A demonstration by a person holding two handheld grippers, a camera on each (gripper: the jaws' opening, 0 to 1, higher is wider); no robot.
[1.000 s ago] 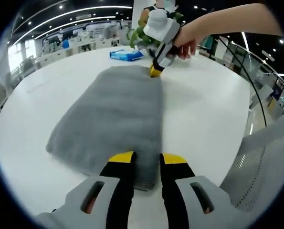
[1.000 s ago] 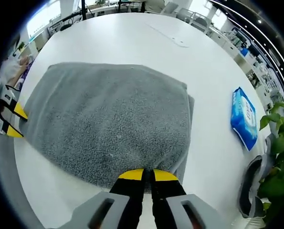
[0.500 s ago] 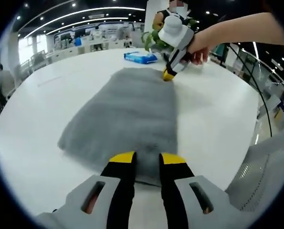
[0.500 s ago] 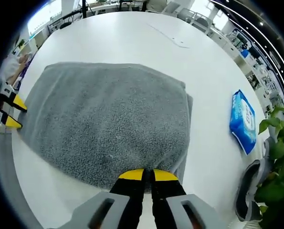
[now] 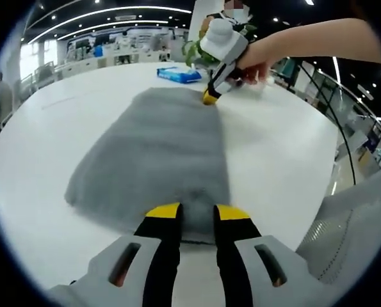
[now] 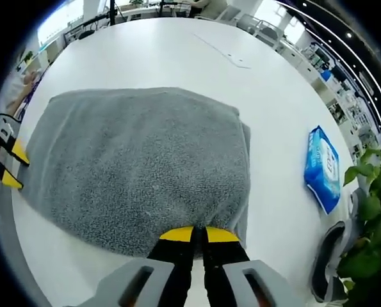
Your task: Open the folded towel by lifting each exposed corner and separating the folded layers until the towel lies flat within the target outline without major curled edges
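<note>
Right gripper view: right tongs (image 6: 198, 235) pinch the towel (image 6: 142, 166) edge; left tongs (image 5: 197, 212) parted at the opposite edge.

Around the folded grey towel (image 6: 145, 166) the white table (image 6: 152, 51) lies bare on most sides, leaving open passage. Beyond the towel's far end, well apart, a blue wipes pack (image 6: 323, 167) lies, and past it stands a leafy plant (image 6: 372, 192).
</note>
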